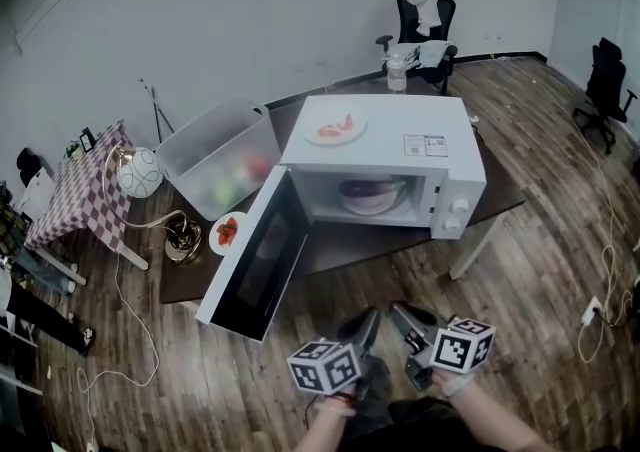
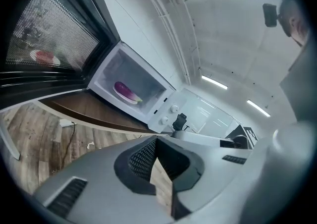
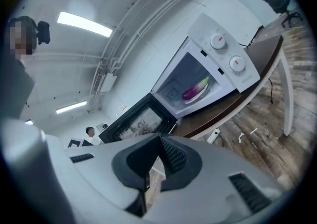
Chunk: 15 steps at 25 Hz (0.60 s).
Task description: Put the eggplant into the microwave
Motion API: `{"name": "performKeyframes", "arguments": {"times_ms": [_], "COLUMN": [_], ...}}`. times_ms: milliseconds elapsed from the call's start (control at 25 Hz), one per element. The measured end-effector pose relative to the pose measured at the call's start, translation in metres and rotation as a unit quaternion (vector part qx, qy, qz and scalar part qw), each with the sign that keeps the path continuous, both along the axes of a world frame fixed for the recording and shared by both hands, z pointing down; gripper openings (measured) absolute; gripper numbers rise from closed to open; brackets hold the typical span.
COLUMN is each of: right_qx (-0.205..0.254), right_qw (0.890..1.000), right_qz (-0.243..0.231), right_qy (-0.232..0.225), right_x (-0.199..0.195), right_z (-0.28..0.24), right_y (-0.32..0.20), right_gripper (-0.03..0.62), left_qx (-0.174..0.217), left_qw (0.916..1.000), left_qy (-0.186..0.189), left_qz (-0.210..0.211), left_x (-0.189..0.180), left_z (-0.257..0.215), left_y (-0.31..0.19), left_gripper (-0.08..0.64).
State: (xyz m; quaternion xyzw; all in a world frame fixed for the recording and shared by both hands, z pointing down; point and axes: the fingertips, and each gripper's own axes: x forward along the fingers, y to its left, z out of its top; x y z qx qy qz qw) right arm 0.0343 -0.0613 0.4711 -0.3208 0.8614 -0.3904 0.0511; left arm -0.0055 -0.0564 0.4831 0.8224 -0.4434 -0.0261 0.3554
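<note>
The eggplant [image 1: 372,190] lies inside the microwave [image 1: 470,172], on a pale plate [image 2: 130,100] on the cavity floor. It sits straight ahead of both tools and well apart from them, across a stretch of wooden floor and the front edge of the desk [image 1: 505,202].

The left hand-held gripper [image 1: 368,318] and the right hand-held gripper [image 1: 402,315] hang low and side by side in front of the person. Each has its jaws brought together at the tips and nothing between them. The two gripper views show only floor through the small wedge behind the closed tips.

The eggplant's long axis runs across the cavity, roughly parallel to the opening and crosswise to the line from either tool. Its green stem end points toward the knob side, on the right. It is glossy purple, plump and slightly curved, and looks whole. Neither tool is clearly nearer to it.

The microwave door [image 1: 255,260] stands wide open, hinged on the left and swung out toward the person. Its free edge is ahead and to the left of the left hand-held gripper, which is plainly the closer of the two to it.

Judged from this, the placing itself looks done. If anything remains, it is probably swinging that door shut, a push that would suit the left tool.
</note>
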Motion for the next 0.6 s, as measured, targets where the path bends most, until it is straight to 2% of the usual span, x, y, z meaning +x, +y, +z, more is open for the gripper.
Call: {"name": "performKeyframes", "arguments": {"times_ms": [600], "right_qx": [0.012], "right_qw": [1.000], "right_qz": [-0.003], "right_qy": [0.028], "right_x": [-0.004], "right_z": [0.004], "right_y": [0.026], "right_gripper": [0.000], "left_qx": [0.018], "left_qw": [0.9993], "left_qy": [-0.031], "left_qz": [0.006], "left_x": [-0.002], "left_z": [-0.007], "left_y": [0.018], "left_gripper": [0.000]}}
